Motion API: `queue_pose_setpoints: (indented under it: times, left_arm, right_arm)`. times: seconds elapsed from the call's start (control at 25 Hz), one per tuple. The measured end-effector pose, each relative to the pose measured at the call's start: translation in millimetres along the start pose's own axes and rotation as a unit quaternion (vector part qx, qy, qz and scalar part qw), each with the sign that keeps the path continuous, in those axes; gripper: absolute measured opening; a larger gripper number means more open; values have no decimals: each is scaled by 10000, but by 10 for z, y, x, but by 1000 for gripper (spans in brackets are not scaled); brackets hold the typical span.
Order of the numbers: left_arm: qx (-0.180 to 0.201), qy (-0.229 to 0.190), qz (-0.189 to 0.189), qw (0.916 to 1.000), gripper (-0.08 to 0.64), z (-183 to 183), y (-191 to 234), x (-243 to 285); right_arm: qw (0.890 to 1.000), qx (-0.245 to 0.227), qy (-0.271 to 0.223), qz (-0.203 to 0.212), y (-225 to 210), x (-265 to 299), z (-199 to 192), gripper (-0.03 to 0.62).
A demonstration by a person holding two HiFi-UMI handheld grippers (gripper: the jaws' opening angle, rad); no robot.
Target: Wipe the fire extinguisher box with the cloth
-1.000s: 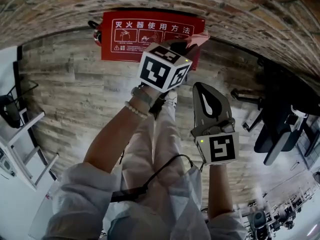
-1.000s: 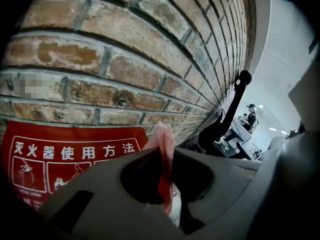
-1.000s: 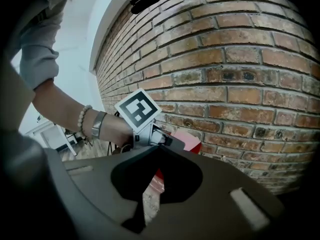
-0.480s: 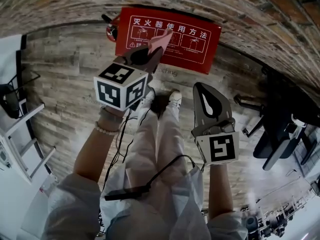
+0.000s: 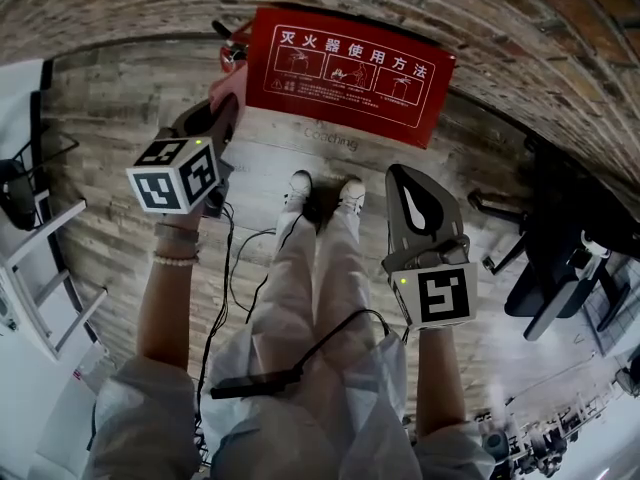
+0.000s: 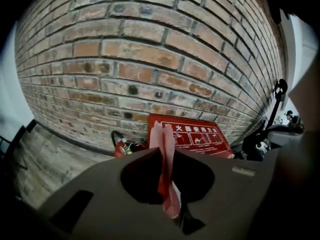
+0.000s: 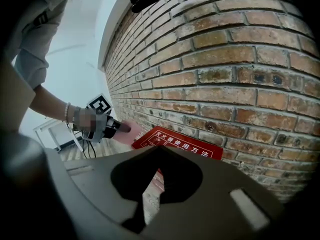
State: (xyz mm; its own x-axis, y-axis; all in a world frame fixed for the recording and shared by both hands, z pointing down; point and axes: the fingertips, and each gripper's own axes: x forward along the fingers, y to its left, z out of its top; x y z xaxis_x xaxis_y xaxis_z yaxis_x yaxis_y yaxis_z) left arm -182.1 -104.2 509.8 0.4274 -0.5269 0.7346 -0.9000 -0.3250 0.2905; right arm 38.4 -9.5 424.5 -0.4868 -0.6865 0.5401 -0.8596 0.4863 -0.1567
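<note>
Cloth (image 6: 167, 184) sits clamped in left gripper (image 5: 224, 108) jaws beside fire extinguisher box (image 5: 350, 63); right gripper (image 5: 402, 173) jaws closed.

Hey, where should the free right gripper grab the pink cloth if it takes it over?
Probably the free fold of the cloth poking past the shut left gripper; come from ahead of its tips, jaws across the thin upright fold.

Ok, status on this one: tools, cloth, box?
Left tool shut on pink cloth, at the box left end; contact unclear. Right tool shut, empty, clear of the box. Extinguisher beside that end.
</note>
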Motion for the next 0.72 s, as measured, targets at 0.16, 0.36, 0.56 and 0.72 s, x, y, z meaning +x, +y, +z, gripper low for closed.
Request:
queue_pose_setpoints:
  times: [0.16,0.36,0.56,0.72]
  left_arm:
    - [-164,46,321,9993,11,-93,310,-41]
    - [-286,180,329,9989,11,-223,369,137]
    - [-408,241,218,9986,11,-299,288,309]
    - [-419,283,166,9986,11,-319,225,396]
  right_arm:
    - [10000,29,0,-8,32,36,30,8]
    - [10000,0,10,9,42,50,-1,8]
    - [10000,46,54,-50,40,50,-26,8]
    - [9999,76,28,-100,10,40,-42,8]
